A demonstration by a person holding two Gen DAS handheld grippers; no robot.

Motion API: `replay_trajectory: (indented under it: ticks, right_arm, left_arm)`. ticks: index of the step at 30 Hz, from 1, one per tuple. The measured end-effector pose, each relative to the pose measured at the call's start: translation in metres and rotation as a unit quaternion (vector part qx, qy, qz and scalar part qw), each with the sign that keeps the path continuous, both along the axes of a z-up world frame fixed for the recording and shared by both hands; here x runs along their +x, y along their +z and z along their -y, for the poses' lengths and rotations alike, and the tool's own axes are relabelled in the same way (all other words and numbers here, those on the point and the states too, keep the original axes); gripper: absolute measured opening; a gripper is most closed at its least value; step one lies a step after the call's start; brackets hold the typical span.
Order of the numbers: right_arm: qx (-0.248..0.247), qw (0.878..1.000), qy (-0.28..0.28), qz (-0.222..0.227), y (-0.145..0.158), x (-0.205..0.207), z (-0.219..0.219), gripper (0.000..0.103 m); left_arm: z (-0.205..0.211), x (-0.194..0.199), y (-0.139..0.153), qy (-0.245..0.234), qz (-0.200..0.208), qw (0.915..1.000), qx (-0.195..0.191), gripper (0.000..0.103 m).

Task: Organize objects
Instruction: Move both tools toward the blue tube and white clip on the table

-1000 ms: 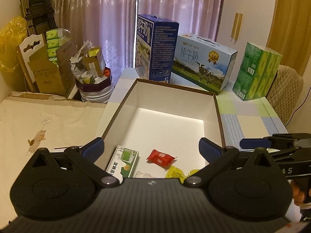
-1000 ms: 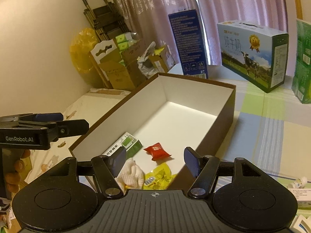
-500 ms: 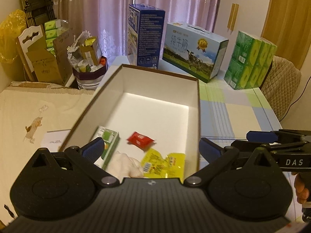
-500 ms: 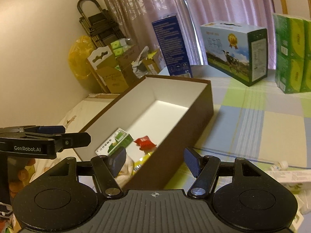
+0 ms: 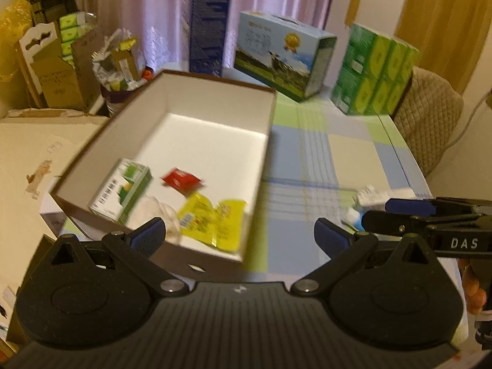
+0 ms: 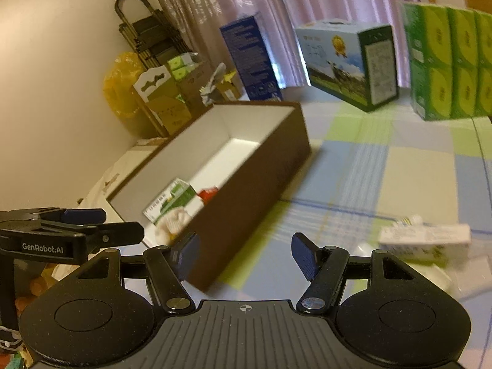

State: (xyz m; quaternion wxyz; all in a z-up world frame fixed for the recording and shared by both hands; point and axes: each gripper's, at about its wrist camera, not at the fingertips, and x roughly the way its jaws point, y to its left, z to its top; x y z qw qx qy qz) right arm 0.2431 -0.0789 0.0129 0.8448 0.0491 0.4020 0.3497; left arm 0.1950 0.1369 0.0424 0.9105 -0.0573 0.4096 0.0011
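Note:
A brown cardboard box [image 5: 270, 123] [image 6: 270, 166] with a white inside lies on the checked tablecloth. In its near end are a green-and-white carton [image 5: 123, 190] [image 6: 172, 200], a red packet [image 5: 181, 180] [image 6: 209, 193], yellow sachets [image 5: 215, 218] and a white crumpled item [image 5: 153, 212] [image 6: 173, 220]. My left gripper [image 5: 240, 235] hangs open and empty over the box's near right corner. My right gripper [image 6: 244, 253] is open and empty, to the right of the box. A white-and-green box [image 6: 424, 238] [image 5: 384, 195] and a small bottle lie on the cloth to the right.
At the table's far end stand a tall blue carton [image 5: 209, 30], a milk gift box [image 5: 283, 58] and stacked green tissue packs [image 5: 375, 70]. Cardboard boxes and a yellow bag [image 6: 123, 83] crowd the left. A quilted chair back [image 5: 430, 117] is at the right.
Both grippers have swung right, away from over the box's inside toward the open tablecloth. The white-and-green box has come further into view. Both stay open and empty.

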Motion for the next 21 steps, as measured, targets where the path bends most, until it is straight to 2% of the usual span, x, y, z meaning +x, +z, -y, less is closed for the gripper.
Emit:
replay_trajectory:
  ticks: [12, 21]
  right_arm:
    - [-0.021, 0.998, -0.051, -0.040, -0.016, -0.018, 0.069, 0.064]
    - [-0.045, 0.990, -0.120, -0.057, -0.025, -0.029, 0.128, 0.064]
  left_arm:
    - [0.062, -0.003, -0.025, -0.058, -0.039, 0.9975, -0.007, 0.102]
    - [0.109, 0.007, -0.047, -0.115, -0.059, 0.9916, -0.011, 0.101]
